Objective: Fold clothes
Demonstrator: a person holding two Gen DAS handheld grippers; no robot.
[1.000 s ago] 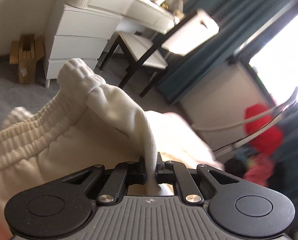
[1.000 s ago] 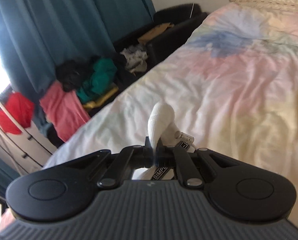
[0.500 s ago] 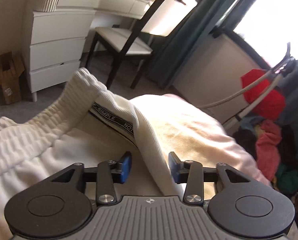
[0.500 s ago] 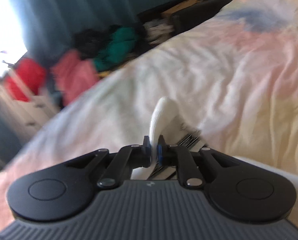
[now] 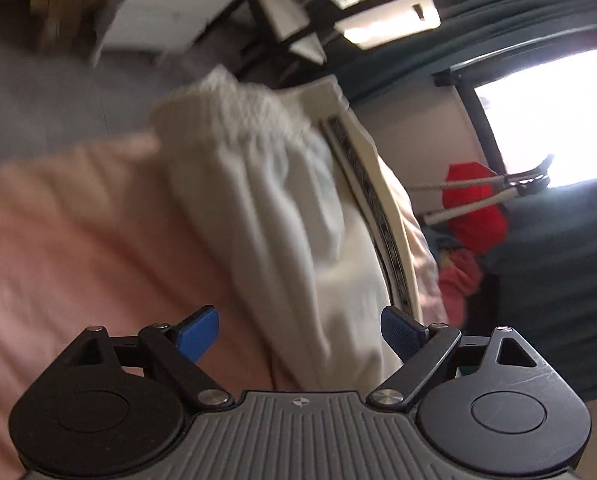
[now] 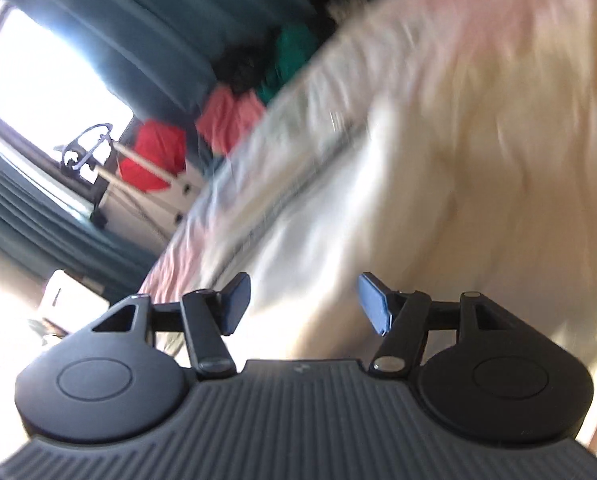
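Observation:
Cream-white shorts (image 5: 282, 216) with a gathered elastic waistband and a dark printed band lie on the pastel bedsheet (image 5: 78, 240). My left gripper (image 5: 298, 334) hovers over them, jaws opening wide; cloth runs under the gap but the blue pads do not press it. In the blurred right wrist view the same cream shorts (image 6: 338, 248) lie on the bedsheet (image 6: 478, 80), and my right gripper (image 6: 302, 304) is also opening above them, pads clear of the cloth.
A white drawer unit (image 5: 170, 12) and a dark-framed chair (image 5: 382, 20) stand beyond the bed on grey carpet. Teal curtains (image 6: 146, 12) frame a bright window. Red, pink and green clothes (image 6: 226, 116) are piled beside the bed, near a white unit (image 6: 146, 204).
Both grippers, shut on folds of the white shorts a second ago, have opened and let go. The shorts dropped flat onto the bed while both hands swung sideways and lower.

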